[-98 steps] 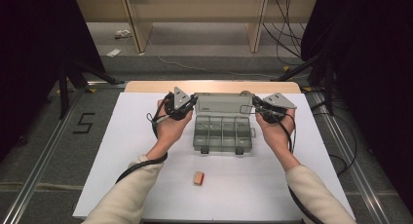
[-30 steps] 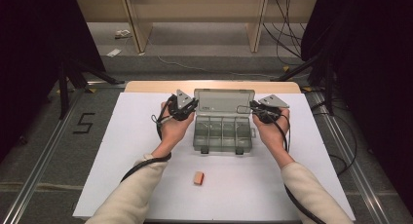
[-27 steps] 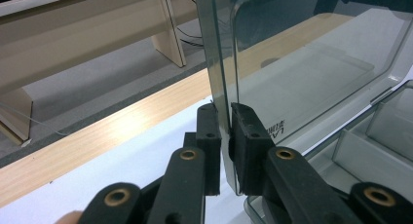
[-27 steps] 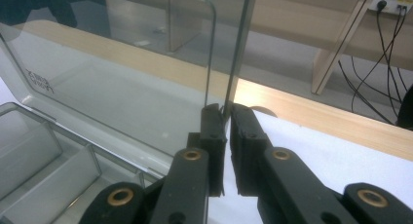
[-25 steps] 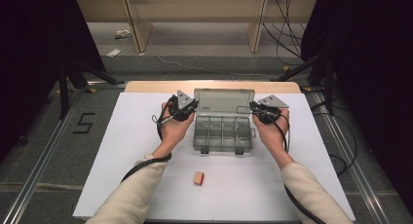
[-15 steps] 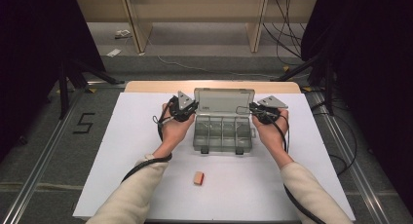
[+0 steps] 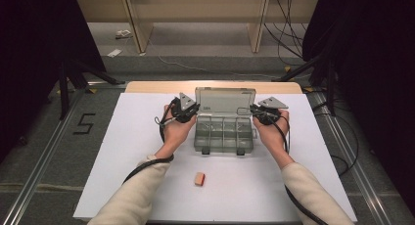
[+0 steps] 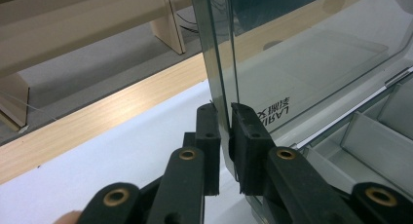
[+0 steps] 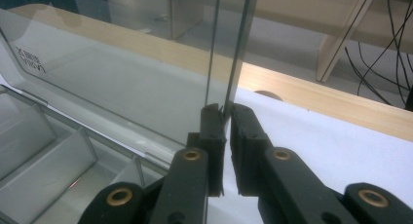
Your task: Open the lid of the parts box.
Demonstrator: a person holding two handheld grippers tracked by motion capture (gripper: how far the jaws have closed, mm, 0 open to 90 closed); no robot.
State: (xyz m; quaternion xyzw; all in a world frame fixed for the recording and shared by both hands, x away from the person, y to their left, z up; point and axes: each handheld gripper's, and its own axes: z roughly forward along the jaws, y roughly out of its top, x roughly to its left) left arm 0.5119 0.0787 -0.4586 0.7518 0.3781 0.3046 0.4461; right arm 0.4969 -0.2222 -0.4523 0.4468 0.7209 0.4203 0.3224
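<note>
Left gripper (image 7: 195,109) and right gripper (image 7: 253,109) each clamp 1 side edge of the compartment box's (image 7: 223,137) upright clear lid (image 7: 225,99).

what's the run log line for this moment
left tongs: shut on lid | right tongs: shut on lid | lid: upright | box: open | block: on table, untouched

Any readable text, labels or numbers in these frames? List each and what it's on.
"5": dark figure on the grey floor left of the table.
"LARMA": mirrored print seen through the clear lid of the organiser box, beside the left hand-held gripper; the characters above it are too blurred to read.
</note>
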